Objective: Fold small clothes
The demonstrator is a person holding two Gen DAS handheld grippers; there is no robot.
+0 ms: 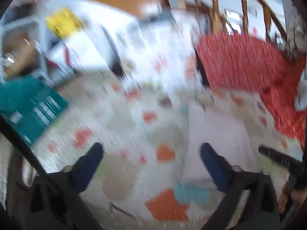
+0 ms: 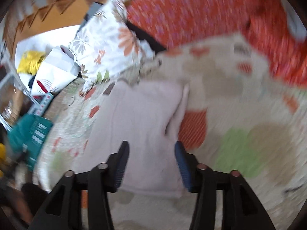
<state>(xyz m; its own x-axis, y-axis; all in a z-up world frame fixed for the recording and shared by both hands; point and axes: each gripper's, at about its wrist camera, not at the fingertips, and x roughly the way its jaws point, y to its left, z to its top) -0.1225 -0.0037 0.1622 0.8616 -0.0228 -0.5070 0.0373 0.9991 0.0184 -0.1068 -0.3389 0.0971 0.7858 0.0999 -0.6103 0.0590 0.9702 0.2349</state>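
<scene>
A pale pink small garment [image 2: 142,126] lies flat on a patterned quilt [image 2: 239,99], folded into a rough rectangle. My right gripper [image 2: 151,153] is open and empty, just above the garment's near half. In the blurred left wrist view the same pink garment [image 1: 216,132] lies to the right of centre. My left gripper [image 1: 151,151] is open wide and empty above the quilt [image 1: 119,115], to the left of the garment.
A red patterned cloth [image 2: 201,9] lies at the far right of the quilt; it also shows in the left wrist view [image 1: 245,63]. A floral pillow [image 2: 107,40], a teal box [image 2: 30,132], a yellow item [image 2: 30,61] and wooden railing [image 1: 214,5] stand around.
</scene>
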